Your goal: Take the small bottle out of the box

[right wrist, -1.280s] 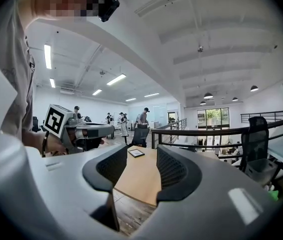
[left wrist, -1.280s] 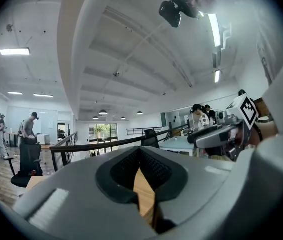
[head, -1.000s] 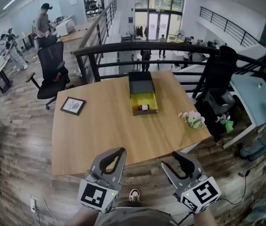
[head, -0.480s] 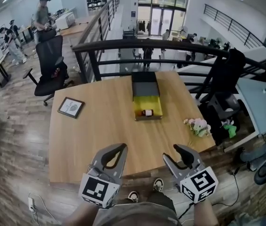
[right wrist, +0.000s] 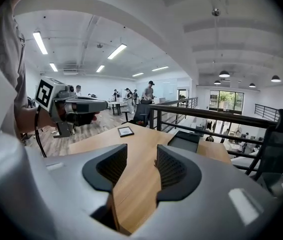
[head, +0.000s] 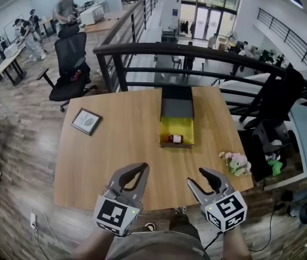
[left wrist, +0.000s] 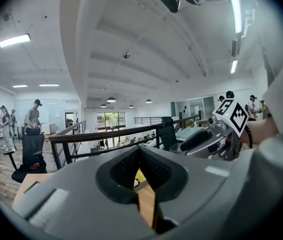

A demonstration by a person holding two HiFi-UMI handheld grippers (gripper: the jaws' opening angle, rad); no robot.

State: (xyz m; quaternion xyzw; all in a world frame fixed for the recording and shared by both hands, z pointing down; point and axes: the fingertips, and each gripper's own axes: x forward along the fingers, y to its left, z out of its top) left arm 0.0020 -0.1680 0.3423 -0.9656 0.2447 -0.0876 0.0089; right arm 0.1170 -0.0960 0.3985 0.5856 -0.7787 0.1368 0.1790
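**Q:** what's happening rn?

**A:** I'm holding both tools at the bottom of the frame. The left gripper (head: 141,168) is pressed together on nothing and the right gripper (head: 197,176) is spread, empty. The small bottle (head: 176,138) is lying in the yellow box (head: 164,135), mid-frame.

**Q:** risks?

**A:** I'm worrying about a jaw clipping the box wall and shoving it.

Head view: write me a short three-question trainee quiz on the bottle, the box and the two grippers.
1. True or false: the small bottle lies inside the yellow box.
2. Whose jaws stand apart? A: left gripper. B: right gripper.
3. What lies on the table to the left of the box?
Key: 1 true; 2 B; 3 a framed picture.
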